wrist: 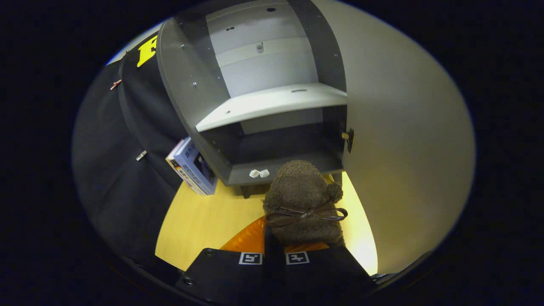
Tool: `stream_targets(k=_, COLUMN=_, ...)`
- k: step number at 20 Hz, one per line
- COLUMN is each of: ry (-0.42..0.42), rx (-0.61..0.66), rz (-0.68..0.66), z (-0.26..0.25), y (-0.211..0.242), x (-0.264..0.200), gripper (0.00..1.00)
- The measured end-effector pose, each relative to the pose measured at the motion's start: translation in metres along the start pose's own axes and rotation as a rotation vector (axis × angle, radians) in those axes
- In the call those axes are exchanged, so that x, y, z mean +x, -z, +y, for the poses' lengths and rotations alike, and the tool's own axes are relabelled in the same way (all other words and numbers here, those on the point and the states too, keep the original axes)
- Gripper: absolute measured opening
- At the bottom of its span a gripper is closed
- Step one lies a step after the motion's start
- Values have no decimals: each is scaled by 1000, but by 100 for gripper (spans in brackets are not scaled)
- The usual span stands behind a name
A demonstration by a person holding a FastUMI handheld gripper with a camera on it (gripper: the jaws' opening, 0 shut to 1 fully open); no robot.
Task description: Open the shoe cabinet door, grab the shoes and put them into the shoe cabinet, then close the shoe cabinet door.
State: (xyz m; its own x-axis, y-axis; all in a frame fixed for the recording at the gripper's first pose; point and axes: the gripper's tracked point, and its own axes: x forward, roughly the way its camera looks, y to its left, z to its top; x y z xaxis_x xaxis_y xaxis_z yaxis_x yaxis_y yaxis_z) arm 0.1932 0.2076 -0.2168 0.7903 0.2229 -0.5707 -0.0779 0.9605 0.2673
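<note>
Clamped between the tool's two fingers is a brown fuzzy slipper, its heel end pinched where the fingers come close together and its toe pointing away toward the shoe cabinet. A thin dark ribbon bow crosses the slipper's upper, and a small pompom sits on its right side. The slipper's toe is seen against the front edge of the cabinet's bottom shelf; whether it rests on the shelf cannot be told.

Ahead, the shoe cabinet stands with its door swung wide to the right, a small latch piece on the door's inner face. A pale middle shelf divides the inside. Two small white objects lie at the left of the bottom shelf's front edge. Left of the cabinet a boxed item leans against its side. Below lies a yellow wooden floor, with an orange patch just beyond the fingers.
</note>
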Motion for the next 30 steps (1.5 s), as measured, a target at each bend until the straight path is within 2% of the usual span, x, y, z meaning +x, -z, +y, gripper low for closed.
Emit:
stream_targets(k=3, ry=-34, rx=-27, rz=-9, z=19, y=-58, x=-13, gripper=5)
stream_targets(k=6, ry=-30, rx=-41, rz=-23, z=30, y=-123, x=1, gripper=5)
stream_targets(k=9, ry=-13, rx=-25, rz=-33, z=35, y=-178, x=34, gripper=5)
stream_targets(k=14, ry=41, rx=-27, rz=3, z=28, y=-228, x=100, gripper=5)
stream_targets(k=18, ry=65, rx=-18, rz=21, z=25, y=-250, x=140, gripper=5)
stream_targets(k=23, ry=82, rx=-17, rz=68, z=23, y=-254, x=183, gripper=5)
stream_targets(k=30, ry=118, rx=-25, rz=84, z=20, y=-256, x=216, gripper=6)
